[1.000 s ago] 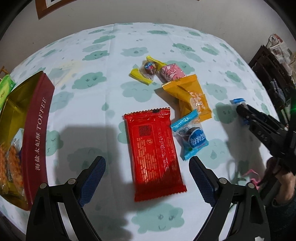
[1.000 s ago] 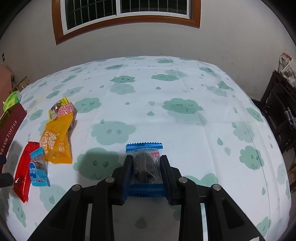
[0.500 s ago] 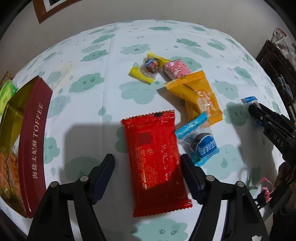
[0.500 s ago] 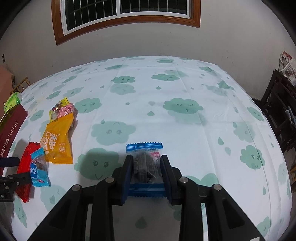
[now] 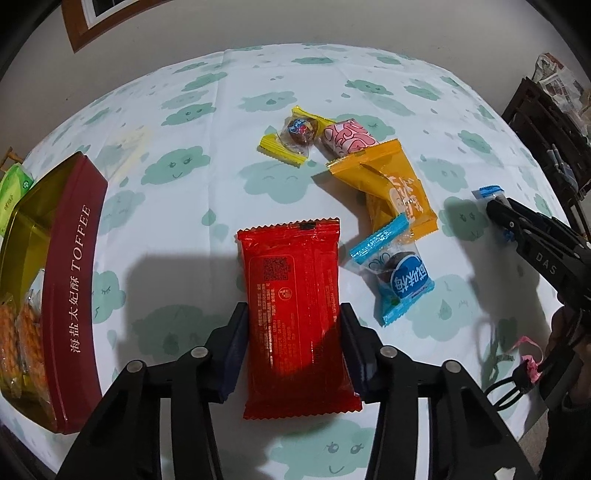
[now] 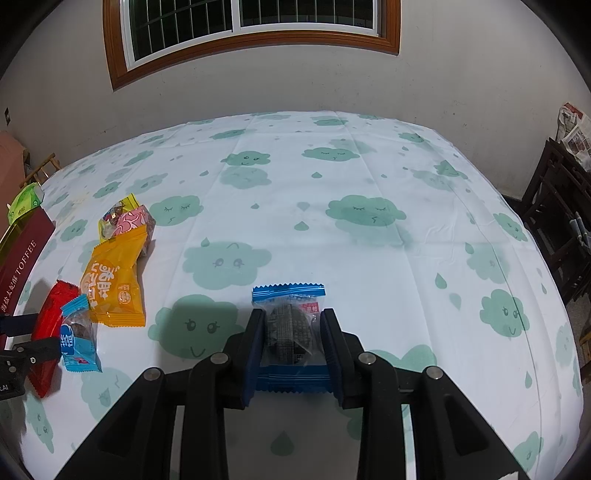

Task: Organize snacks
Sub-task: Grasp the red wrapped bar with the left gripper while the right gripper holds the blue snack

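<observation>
In the left wrist view my left gripper [image 5: 293, 343] is shut on a red snack packet [image 5: 295, 310] lying flat on the cloud-print tablecloth, one pad against each long side. To its right lie a blue-edged clear packet [image 5: 397, 271], an orange packet [image 5: 391, 184], a pink candy [image 5: 347, 138] and a yellow-wrapped candy [image 5: 295, 136]. A maroon TOFFEE tin [image 5: 70, 295] stands open at the left with snacks inside. In the right wrist view my right gripper [image 6: 292, 343] is shut on a blue-edged packet with a dark snack [image 6: 290, 328].
A green packet [image 5: 13, 184] lies behind the tin. Dark wooden furniture [image 6: 557, 218] with newspapers stands off the table's right side. A wall with a window [image 6: 251, 22] is beyond the far edge. The right gripper shows at the left wrist view's right edge [image 5: 495, 208].
My left gripper has moved forward over the red packet and closed from wide open onto its sides. The right gripper has stayed still, holding its packet.
</observation>
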{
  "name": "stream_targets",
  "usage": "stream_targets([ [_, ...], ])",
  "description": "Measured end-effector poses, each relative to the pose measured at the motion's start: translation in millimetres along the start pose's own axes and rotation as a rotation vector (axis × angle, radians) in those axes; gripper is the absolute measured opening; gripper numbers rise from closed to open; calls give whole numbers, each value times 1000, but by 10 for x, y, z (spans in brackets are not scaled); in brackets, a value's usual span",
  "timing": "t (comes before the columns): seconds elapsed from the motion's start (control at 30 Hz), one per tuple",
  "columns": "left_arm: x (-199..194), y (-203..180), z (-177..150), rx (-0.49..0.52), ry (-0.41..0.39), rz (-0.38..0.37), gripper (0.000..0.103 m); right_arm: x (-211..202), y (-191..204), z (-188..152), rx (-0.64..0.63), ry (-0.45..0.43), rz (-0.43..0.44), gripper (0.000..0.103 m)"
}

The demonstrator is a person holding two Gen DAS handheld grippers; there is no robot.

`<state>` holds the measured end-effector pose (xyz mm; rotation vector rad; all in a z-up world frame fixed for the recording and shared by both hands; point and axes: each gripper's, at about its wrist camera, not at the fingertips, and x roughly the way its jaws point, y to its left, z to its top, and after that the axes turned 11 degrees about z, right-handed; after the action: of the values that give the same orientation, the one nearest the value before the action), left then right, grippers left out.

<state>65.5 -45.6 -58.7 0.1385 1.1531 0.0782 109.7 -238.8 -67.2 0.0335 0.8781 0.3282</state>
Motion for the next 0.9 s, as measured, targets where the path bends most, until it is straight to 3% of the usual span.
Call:
stream_targets([
  [0.7,-142,165,-117,-17,13,-28,39,6,4,-4,-2,1,-4,32],
  [0.9,-326,278,-97,-29,-24,-24,39,6,4,-1,-2,2,-6,32],
])
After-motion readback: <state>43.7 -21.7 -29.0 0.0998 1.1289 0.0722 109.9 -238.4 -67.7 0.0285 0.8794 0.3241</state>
